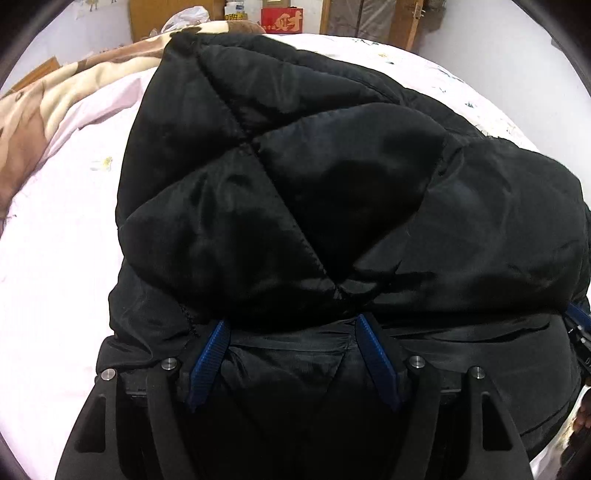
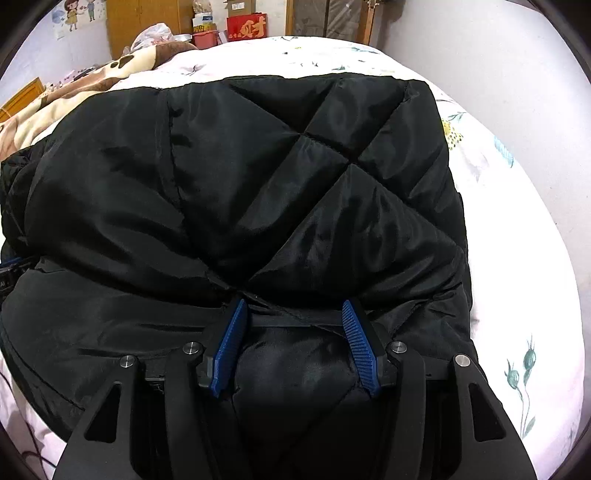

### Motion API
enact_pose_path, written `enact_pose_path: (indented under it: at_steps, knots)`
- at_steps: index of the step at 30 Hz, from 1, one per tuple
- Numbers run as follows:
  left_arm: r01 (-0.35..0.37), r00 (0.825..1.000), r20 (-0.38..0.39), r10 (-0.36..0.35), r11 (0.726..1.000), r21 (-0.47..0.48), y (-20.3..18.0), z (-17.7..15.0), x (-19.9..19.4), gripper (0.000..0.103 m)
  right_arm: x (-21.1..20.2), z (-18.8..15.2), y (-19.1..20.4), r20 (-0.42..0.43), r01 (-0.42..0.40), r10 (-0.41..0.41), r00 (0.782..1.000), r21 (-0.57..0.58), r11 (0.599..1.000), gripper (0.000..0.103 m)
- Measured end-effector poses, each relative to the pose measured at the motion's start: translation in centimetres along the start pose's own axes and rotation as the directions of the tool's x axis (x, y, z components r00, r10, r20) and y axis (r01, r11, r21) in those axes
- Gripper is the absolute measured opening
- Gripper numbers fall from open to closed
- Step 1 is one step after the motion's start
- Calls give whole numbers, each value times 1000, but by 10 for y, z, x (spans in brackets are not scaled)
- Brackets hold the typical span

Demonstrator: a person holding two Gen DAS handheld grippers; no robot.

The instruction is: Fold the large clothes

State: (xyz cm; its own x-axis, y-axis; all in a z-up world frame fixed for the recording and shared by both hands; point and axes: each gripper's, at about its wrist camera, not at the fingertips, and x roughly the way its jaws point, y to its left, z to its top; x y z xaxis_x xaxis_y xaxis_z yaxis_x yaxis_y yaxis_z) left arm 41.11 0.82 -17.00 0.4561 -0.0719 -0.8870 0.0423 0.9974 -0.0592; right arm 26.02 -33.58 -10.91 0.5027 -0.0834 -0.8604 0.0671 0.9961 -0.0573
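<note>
A large black quilted jacket [image 1: 295, 192] lies bunched on a pale floral bedsheet [image 1: 55, 240] and fills both views; in the right wrist view the jacket [image 2: 240, 177] shows its diamond-stitched lining. My left gripper [image 1: 291, 325] has its blue fingers [image 1: 210, 350] spread wide, with a thick fold of the jacket's near edge bulging between them. My right gripper [image 2: 295, 306] has its blue fingers [image 2: 356, 339] spread the same way around another thick fold of the near edge. The fingertips of both are buried under the fabric.
A brown and cream patterned blanket [image 1: 48, 99] lies at the bed's far left. Wooden cabinets [image 2: 140, 22], a red box [image 2: 246, 25] and a plastic bag [image 2: 153, 33] stand behind the bed. A grey wall [image 2: 517, 92] borders the right side.
</note>
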Motion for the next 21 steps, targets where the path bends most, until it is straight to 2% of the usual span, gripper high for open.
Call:
enact_pose_path:
  at_steps: [2,5,8,10,12,14,17,21]
  knots:
    - [18,1000,-9,-18,999,-27,1,4,-5,71,-4,5,-3,-12,-12,12,1000,1,1000,54]
    - [24,999,-22,-24,1000,5,3,9,-23,70,-19,18,-5,-9,-25,24,1000,-23,999,55]
    - [13,1000,28,-13,1000,21,11,16,-42,70,-43,23,-12,39,-4,5,999,-25,1000,55]
    - [-4,997,75,3,1000,13,16,17,-52,70,-53,23,-27,70,17,-19,997,17,1000,55]
    - [-47,996,76,43,998,42,16,16,-46,71,-42,18,-33,44,39,-40,998,23,999,55]
    - [-36,998,51,33,998,52,17,12,-30,72,-22,15,-33,-5,20,-20,1000,3,1000,55]
    - [-42,998,42,40,998,42,16,10,-13,72,-10,11,-29,-3,19,-19,1000,14,1000,55]
    - [-50,998,40,48,997,53,11,8,-10,72,-6,12,-27,-3,25,-25,1000,6,1000,55]
